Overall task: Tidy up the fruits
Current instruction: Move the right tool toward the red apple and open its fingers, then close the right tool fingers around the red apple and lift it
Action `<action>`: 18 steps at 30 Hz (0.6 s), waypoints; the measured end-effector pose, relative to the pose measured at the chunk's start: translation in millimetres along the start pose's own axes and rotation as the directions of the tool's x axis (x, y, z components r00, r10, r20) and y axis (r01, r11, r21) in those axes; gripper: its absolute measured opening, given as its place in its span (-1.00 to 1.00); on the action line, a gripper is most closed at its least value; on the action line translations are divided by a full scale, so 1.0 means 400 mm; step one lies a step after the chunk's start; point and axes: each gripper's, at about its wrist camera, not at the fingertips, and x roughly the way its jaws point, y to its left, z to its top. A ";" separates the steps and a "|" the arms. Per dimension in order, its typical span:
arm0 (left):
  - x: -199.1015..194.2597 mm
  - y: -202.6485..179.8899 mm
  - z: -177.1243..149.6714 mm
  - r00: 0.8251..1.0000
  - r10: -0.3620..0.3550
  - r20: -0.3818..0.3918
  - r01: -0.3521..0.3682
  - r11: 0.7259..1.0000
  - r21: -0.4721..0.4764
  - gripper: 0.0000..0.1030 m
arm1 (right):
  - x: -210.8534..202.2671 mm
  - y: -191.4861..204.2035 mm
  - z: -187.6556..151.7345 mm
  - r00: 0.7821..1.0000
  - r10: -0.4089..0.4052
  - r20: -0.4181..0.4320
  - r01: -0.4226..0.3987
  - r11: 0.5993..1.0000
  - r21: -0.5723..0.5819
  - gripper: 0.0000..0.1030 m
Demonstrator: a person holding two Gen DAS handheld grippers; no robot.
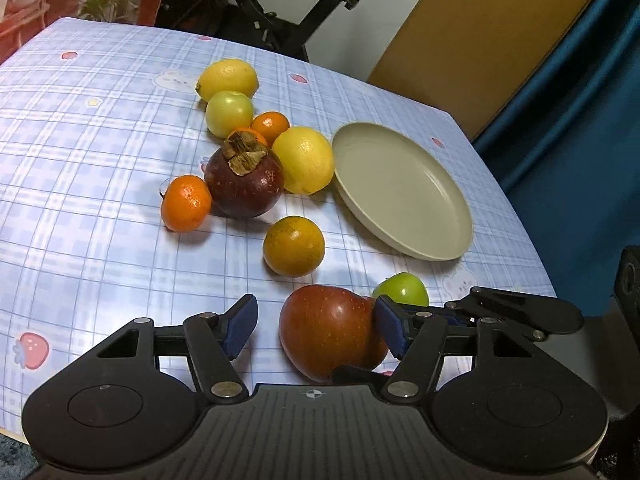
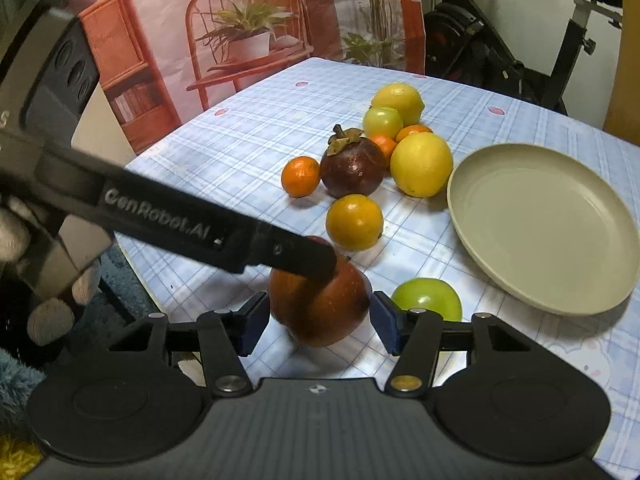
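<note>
I bracket the red apple (image 2: 318, 308) on the tabletop (image 2: 248, 152) with my right gripper (image 2: 318, 322), jaws nearly pinching, left gripper (image 1: 316, 330) jaws spread around it, empty plate (image 2: 540, 300) waiting right.

I read one full marking from my station: "GenRobot.AI", in pale raised letters along the black finger of the left gripper (image 2: 304, 258), which crosses the right wrist view from the upper left. On the same gripper's body (image 2: 52, 80), at the far left edge of that view, I see a lone pale letter "S"; whatever else is printed there is cut off. The left wrist view gives me no legible text, label or number on any surface.
</note>
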 end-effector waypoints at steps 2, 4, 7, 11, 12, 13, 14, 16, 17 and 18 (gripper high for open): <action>0.001 0.004 -0.002 1.000 -0.007 -0.002 0.007 1.000 -0.005 0.31 | 0.004 -0.004 0.001 1.000 0.013 0.004 -0.013 1.000 0.022 0.18; 0.000 0.007 -0.003 1.000 -0.013 -0.006 0.013 1.000 -0.008 0.32 | 0.009 -0.011 0.001 1.000 0.028 0.008 -0.028 0.999 0.043 0.19; -0.009 0.010 -0.003 1.000 -0.008 -0.019 0.008 1.000 0.001 0.33 | 0.021 -0.024 0.002 0.998 0.056 0.005 -0.056 0.995 0.083 0.24; -0.022 0.015 -0.009 0.999 -0.015 -0.029 0.015 1.000 0.000 0.35 | 0.030 -0.024 0.004 0.997 0.071 0.019 -0.072 0.993 0.096 0.28; -0.024 0.015 -0.010 0.999 -0.017 -0.030 0.017 1.000 0.000 0.35 | 0.031 -0.023 0.005 0.997 0.074 0.022 -0.076 0.992 0.100 0.28; -0.024 0.015 -0.010 0.999 -0.017 -0.031 0.017 1.000 0.001 0.35 | 0.033 -0.023 0.006 0.997 0.078 0.022 -0.080 0.991 0.104 0.29; -0.024 0.014 -0.010 0.999 -0.017 -0.033 0.017 1.000 0.001 0.36 | 0.035 -0.022 0.006 0.997 0.078 0.021 -0.080 0.991 0.103 0.29; -0.023 0.013 -0.010 0.999 -0.014 -0.038 0.015 1.000 0.006 0.39 | 0.037 -0.016 0.006 0.997 0.069 0.014 -0.070 0.993 0.092 0.29; -0.024 0.012 -0.011 0.999 -0.013 -0.039 0.014 1.000 0.008 0.39 | 0.037 -0.012 0.006 0.998 0.064 0.008 -0.064 0.994 0.084 0.29; -0.026 0.011 -0.012 0.999 -0.013 -0.041 0.014 1.000 0.009 0.40 | 0.037 -0.007 0.004 0.998 0.058 0.000 -0.058 0.996 0.074 0.29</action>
